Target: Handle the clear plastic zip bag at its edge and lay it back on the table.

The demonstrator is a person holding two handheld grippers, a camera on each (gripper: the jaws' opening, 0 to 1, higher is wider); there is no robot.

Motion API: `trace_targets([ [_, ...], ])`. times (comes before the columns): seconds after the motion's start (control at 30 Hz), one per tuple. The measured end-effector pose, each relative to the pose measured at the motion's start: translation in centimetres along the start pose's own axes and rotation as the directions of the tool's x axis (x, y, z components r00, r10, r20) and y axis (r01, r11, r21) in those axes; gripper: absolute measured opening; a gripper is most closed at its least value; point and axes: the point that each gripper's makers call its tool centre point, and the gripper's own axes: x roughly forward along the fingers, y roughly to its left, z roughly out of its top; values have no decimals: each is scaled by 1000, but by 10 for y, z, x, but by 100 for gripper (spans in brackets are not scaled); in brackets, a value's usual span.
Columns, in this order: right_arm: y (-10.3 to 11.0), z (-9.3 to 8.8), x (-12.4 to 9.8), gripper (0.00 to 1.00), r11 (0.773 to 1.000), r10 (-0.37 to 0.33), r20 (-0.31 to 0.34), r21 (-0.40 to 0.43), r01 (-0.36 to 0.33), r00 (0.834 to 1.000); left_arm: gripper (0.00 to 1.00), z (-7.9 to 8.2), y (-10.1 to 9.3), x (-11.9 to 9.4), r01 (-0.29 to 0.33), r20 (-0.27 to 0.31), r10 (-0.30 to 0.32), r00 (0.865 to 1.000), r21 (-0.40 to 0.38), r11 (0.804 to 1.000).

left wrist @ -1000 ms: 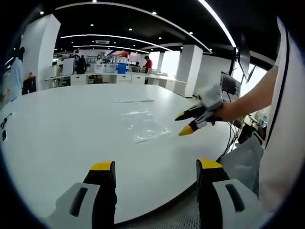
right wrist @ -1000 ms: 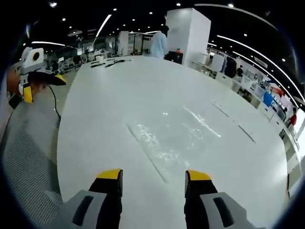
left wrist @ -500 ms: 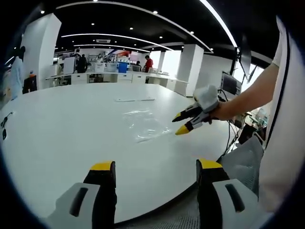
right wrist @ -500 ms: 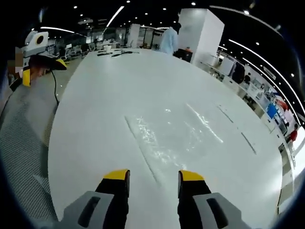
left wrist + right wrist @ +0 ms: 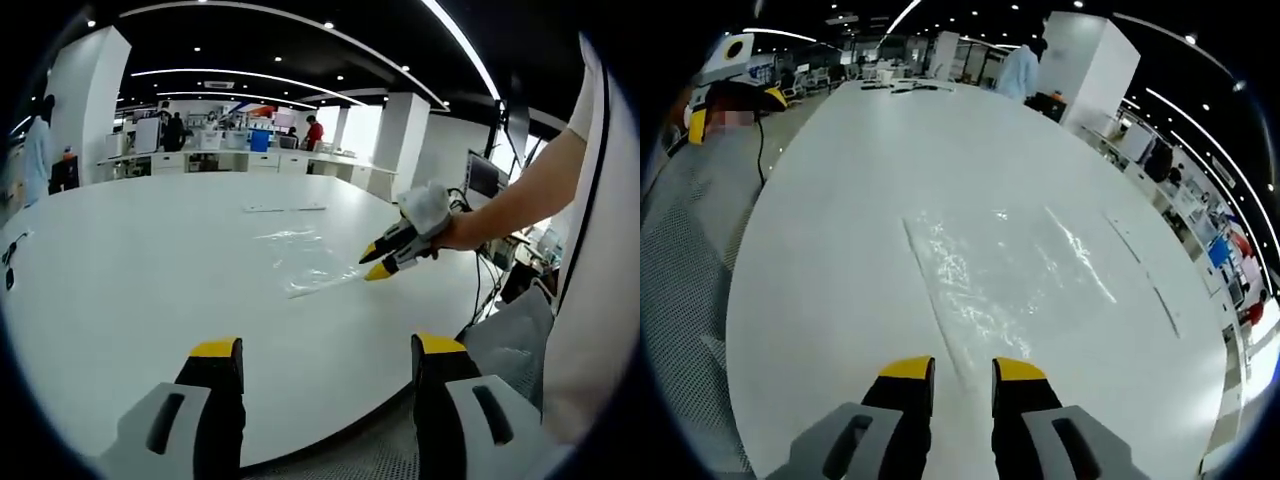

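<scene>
Right claw (image 5: 962, 372) nears one clear zip bag (image 5: 995, 275) on one table (image 5: 840, 230).

**Big open office behind a huge white worktop**

The worktop (image 5: 130, 270) was a wide, glossy white oval that took up most of both views. A thin pale strip (image 5: 283, 209) lay flat on it toward the far side, and some dark small items (image 5: 902, 87) sat at the far end in the right gripper view. A black cable (image 5: 760, 130) ran past its edge there, beside a grey mesh chair (image 5: 680, 260). Thick white pillars (image 5: 397, 148) stood behind, under a black ceiling with long light strips (image 5: 460, 45). Someone in a light blue coat (image 5: 1021, 71) stood near a pillar, and a person in red (image 5: 314, 132) was by the back desks. A monitor (image 5: 481, 178) stood off to the side.
</scene>
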Motion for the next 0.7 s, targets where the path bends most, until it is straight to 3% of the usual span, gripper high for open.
trace_targets([
  [0.7, -4, -6, 9, 11, 999, 40, -39, -11, -40, 998, 67, 1, 2, -1, -6, 0, 6, 1000, -9, 1000],
])
